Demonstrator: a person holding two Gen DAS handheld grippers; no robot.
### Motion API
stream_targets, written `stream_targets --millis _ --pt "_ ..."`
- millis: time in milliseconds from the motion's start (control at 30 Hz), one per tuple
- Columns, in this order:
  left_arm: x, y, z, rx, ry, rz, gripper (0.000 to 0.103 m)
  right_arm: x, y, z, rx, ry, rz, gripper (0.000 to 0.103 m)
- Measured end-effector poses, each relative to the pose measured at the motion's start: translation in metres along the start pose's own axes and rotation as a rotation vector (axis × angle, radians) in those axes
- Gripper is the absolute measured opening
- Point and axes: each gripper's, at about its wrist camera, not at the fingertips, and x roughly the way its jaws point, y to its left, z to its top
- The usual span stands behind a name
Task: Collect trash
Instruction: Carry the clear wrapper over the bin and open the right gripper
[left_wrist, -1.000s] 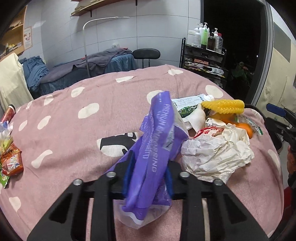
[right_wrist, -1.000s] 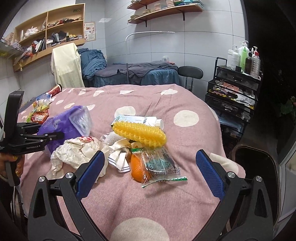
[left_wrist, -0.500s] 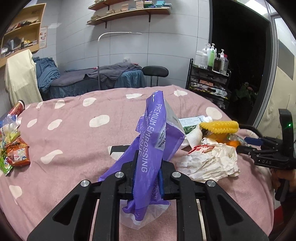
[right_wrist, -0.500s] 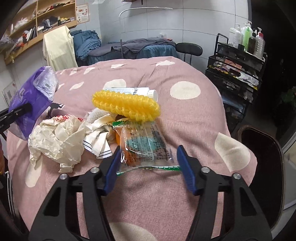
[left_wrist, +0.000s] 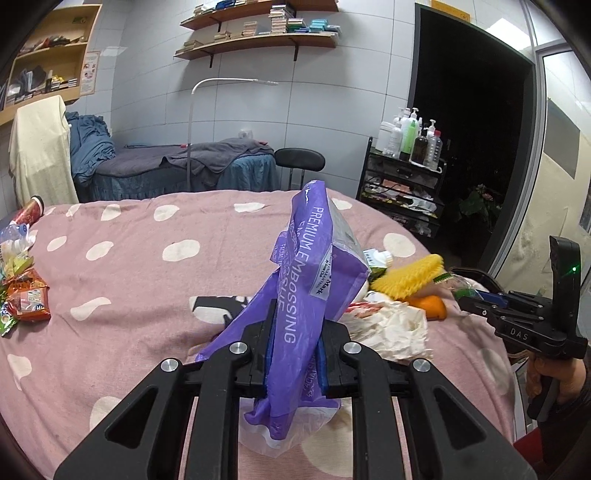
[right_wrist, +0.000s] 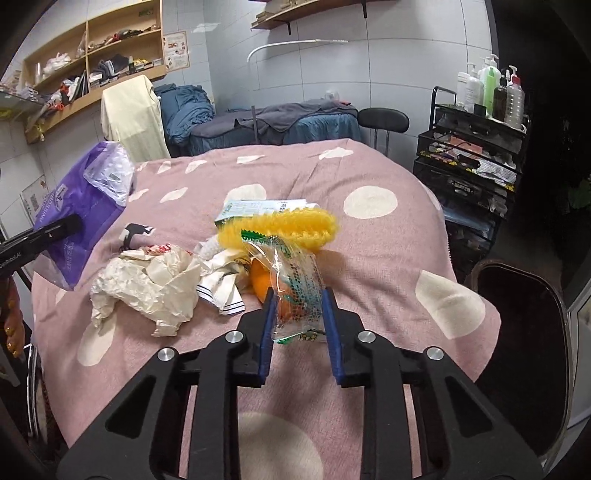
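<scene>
A purple tissue bag (left_wrist: 314, 266) stands upright above the pink spotted bedcover (left_wrist: 147, 295), pinched by my left gripper (left_wrist: 294, 343), which is shut on it. In the right wrist view the same purple bag (right_wrist: 74, 214) hangs at the left. My right gripper (right_wrist: 298, 295) has its jaws closing on a clear snack wrapper (right_wrist: 295, 277); both blue pads press its sides and the wrapper buckles upward. Behind the wrapper lie an orange (right_wrist: 258, 277), a yellow bristly roll (right_wrist: 280, 230), crumpled white paper (right_wrist: 147, 284) and a flat carton (right_wrist: 258, 206).
A black bin (right_wrist: 517, 314) stands beside the bed at the right. Several snack packets (left_wrist: 26, 299) lie at the bed's left edge. A black trolley of bottles (right_wrist: 476, 155), a stool (right_wrist: 384, 118) and a second bed (right_wrist: 277, 122) stand beyond. A hand (left_wrist: 546, 373) holds the right gripper.
The right jaws went from wide open to closed on the clear wrapper, which now stands crumpled between the pads. The left gripper rose with the purple bag.
</scene>
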Motion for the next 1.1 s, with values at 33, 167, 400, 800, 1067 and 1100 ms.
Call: stream_targets --millis 33,167,400,800,1067,1100 --pt "-0.001 -0.003 0.000 0.002 -0.005 -0.009 0.017 -0.003 -0.001 0.000 0.005 -0.007 0.003 0.022" --pt "-0.006 -0.019 0.003 0.016 -0.028 -0.046 0.017 -0.017 -0.002 -0.005 0.022 -0.032 0.007 0.022" --pt "-0.013 -0.055 0.012 0.050 -0.072 -0.130 0.017 -0.043 -0.015 -0.012 0.076 -0.081 -0.006 0.022" --pt "-0.001 -0.119 0.024 0.119 -0.099 -0.300 0.017 -0.087 -0.058 -0.026 0.164 -0.152 -0.116 0.022" --pt "0.020 -0.155 0.024 0.139 -0.062 -0.386 0.017 -0.098 -0.109 -0.043 0.269 -0.141 -0.235 0.022" --pt "0.023 -0.160 0.024 0.144 -0.056 -0.395 0.017 -0.098 -0.115 -0.045 0.282 -0.137 -0.249 0.022"
